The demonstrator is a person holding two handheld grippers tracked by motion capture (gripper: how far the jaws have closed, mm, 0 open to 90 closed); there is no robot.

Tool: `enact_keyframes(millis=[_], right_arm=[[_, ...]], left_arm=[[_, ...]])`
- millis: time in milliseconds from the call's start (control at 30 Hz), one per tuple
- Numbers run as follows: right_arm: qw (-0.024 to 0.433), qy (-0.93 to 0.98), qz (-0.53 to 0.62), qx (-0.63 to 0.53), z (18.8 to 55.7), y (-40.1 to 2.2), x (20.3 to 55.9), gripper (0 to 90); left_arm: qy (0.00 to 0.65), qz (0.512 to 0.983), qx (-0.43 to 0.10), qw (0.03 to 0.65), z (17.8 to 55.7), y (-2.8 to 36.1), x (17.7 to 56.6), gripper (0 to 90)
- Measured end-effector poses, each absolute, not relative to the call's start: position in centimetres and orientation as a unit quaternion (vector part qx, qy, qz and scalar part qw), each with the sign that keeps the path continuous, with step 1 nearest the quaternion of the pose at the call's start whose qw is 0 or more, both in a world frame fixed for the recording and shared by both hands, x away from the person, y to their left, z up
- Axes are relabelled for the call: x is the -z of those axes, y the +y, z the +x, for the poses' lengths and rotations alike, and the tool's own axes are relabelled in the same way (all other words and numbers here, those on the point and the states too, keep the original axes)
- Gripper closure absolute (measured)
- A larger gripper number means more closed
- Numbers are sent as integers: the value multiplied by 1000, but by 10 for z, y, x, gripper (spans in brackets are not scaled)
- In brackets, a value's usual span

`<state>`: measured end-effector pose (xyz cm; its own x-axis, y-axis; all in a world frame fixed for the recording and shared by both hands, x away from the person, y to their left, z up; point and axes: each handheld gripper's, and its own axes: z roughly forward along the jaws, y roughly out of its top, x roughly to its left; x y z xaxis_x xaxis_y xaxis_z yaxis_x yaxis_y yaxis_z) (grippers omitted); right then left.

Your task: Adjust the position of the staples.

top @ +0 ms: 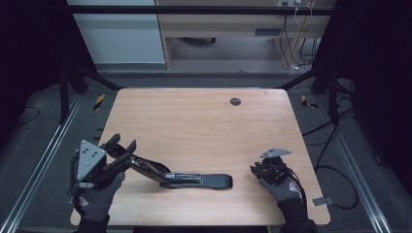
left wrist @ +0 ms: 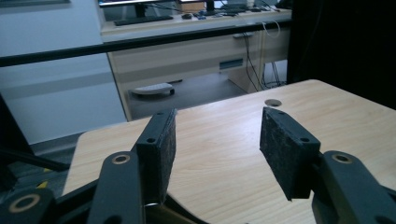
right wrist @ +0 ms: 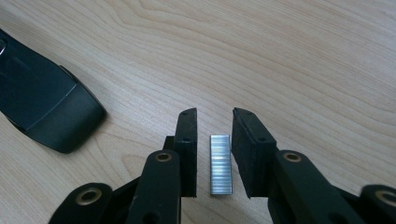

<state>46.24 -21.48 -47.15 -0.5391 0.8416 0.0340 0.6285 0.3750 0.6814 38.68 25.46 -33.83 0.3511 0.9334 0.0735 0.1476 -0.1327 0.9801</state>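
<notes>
- The right gripper [right wrist: 212,154] hangs just over the table [top: 204,126] with its jaws spread a little, one on each side of a strip of staples [right wrist: 220,164]. The pads stand just clear of the strip and do not press on it.
- The left gripper [top: 119,148] is at the near left corner of the table with its jaws spread wide. It looks to be lifting the stapler's top arm, though I cannot tell whether a pad touches it.
- The stapler [top: 187,178] lies open near the front edge, between the two hands, with its base flat on the wood and its arm raised toward the left.
- The staple strip lies flat on the table, just right of the stapler's dark rounded end [right wrist: 51,109].
- The strip is probably very light, thin and slick. It may well snap if bent, so take it by its two long sides, near the middle, with a soft squeeze.
- No brand, label or writing can be read on the stapler or strip.
</notes>
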Motion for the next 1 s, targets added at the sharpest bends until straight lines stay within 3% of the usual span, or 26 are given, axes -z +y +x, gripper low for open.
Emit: enact_keyframes(millis=[600,1000], right_arm=[[164,812,453,-330,457,-222,467,714],[155,818,450,-323,460,-220,467,713]], left_arm=[[478,600,-424,482,372,319,351,452],[510,618,-403,442,379,329,393,448]])
